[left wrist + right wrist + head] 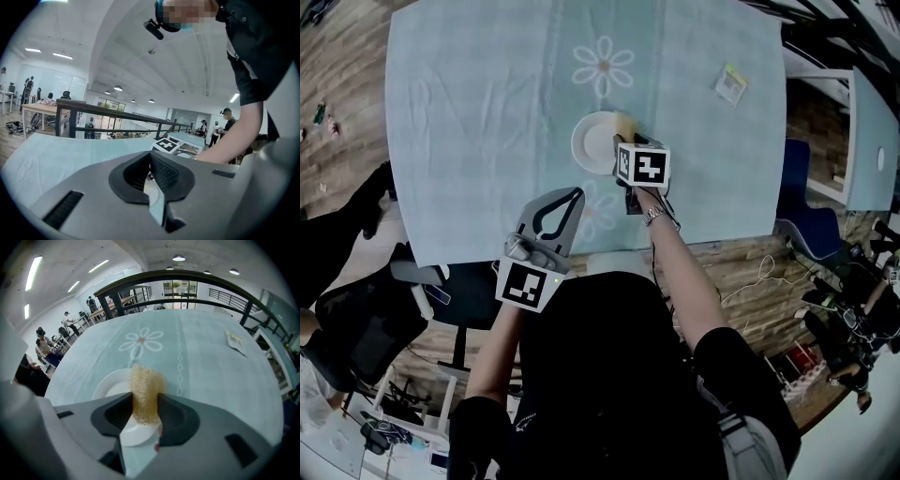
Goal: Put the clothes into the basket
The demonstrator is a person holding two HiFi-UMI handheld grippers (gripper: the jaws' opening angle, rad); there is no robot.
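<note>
The tabletop (pixel 469 112) is covered in pale blue cloth, matt and faintly creased. The plate (pixel 105 387) looks smooth, white and slightly glossy. The sponge (pixel 145 380) is rough and porous. The right gripper (pixel 145 401) is matt grey plastic with darker pads (pixel 171 417). The floor (pixel 347 94) is wood-grain plank.

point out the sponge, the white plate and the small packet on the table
sponge (pixel 146 385): right gripper view, its upper half
white plate (pixel 589 142): head view, bare left part
small packet (pixel 731 83): head view, its middle

No text is legible; the small packet's (pixel 731 83) print is too blurred.
</note>
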